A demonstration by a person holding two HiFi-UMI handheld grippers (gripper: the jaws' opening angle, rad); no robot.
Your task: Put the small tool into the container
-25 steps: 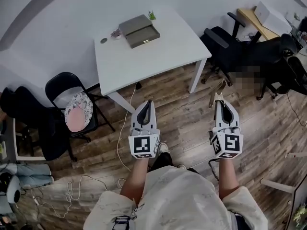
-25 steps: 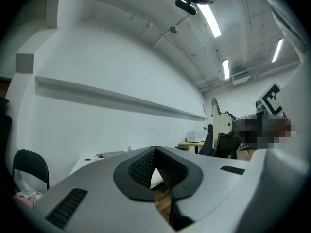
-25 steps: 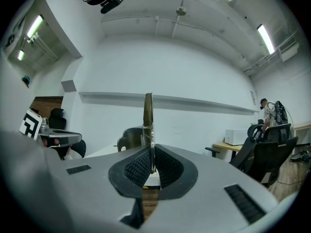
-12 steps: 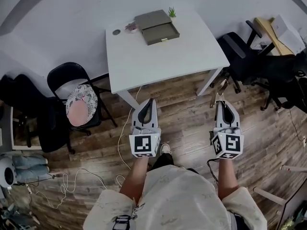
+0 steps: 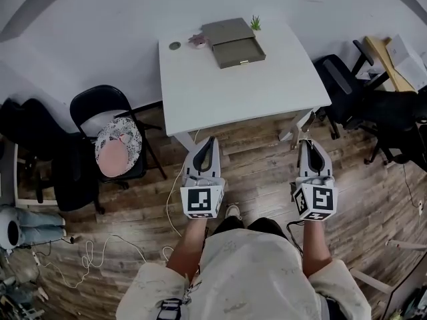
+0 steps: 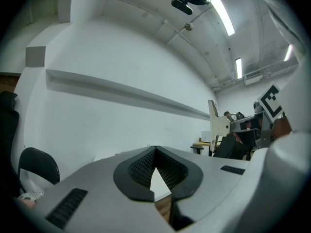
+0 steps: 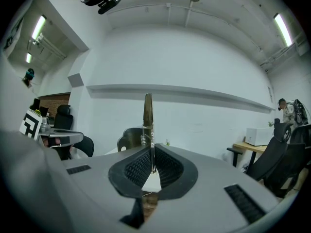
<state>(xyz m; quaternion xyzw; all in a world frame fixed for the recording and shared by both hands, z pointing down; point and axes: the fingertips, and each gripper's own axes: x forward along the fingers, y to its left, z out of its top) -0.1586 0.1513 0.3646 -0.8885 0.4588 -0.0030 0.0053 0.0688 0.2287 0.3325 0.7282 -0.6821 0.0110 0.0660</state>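
Right gripper (image 5: 308, 141) is clamped tight on the small tool (image 5: 305, 127). It's a thin metal piece with a spring near the pads, maybe small pliers or a clip; too edge-on in the right gripper view to say. Its long axis runs straight out along the jaws, roughly level, tip pointing at the near right corner of the white table (image 5: 233, 95). Left gripper (image 5: 209, 141) has its jaws pressed together with nothing between them. The container (image 5: 239, 51) is the grey box at the far edge of the table, beside a little green plant (image 5: 255, 24). It's well apart from both grippers, ahead and off to the left of my tool hand. It sits more in line with the left gripper, but the tool is in the right one. So I'd judge the next move is a forward reach over the tabletop, angling left. The box looks open on its near side, though it's small in the head view.
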